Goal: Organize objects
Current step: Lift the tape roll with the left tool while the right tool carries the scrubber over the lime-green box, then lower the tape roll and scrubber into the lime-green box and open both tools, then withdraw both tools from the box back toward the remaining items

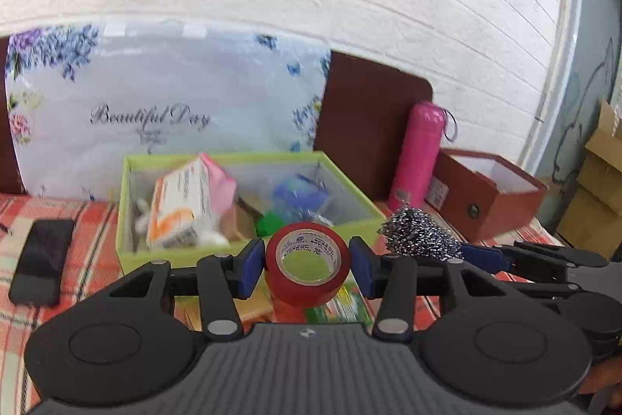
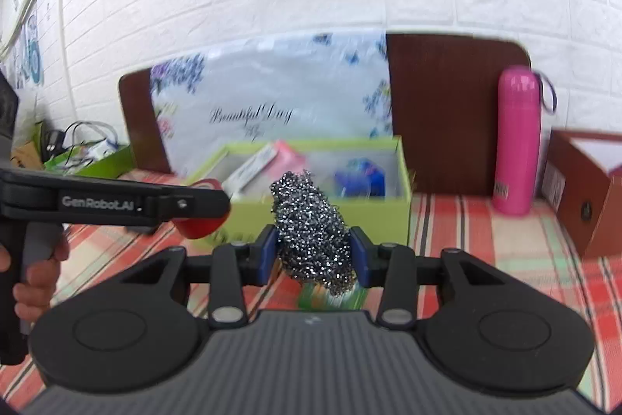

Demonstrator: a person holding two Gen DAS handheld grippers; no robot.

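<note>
My left gripper (image 1: 307,261) is shut on a red roll of tape (image 1: 307,264), held above the checked cloth in front of the green box (image 1: 248,255). My right gripper (image 2: 314,251) is shut on a steel wool scourer (image 2: 311,228), also lifted off the cloth. From the left wrist the scourer (image 1: 421,236) shows at the right between the other gripper's blue pads (image 1: 486,255). From the right wrist the red tape (image 2: 202,222) shows at the left, partly behind the left gripper's black finger. The green box (image 2: 373,216) holds a white and orange carton (image 1: 182,205), a pink packet and a blue thing.
A pink flask (image 1: 418,154) and an open brown box (image 1: 490,193) stand at the right. A dark phone (image 1: 42,259) lies left on the checked cloth (image 2: 486,244). A flowered bag (image 1: 167,104) leans against the white brick wall. A green packet (image 2: 330,294) lies under the grippers.
</note>
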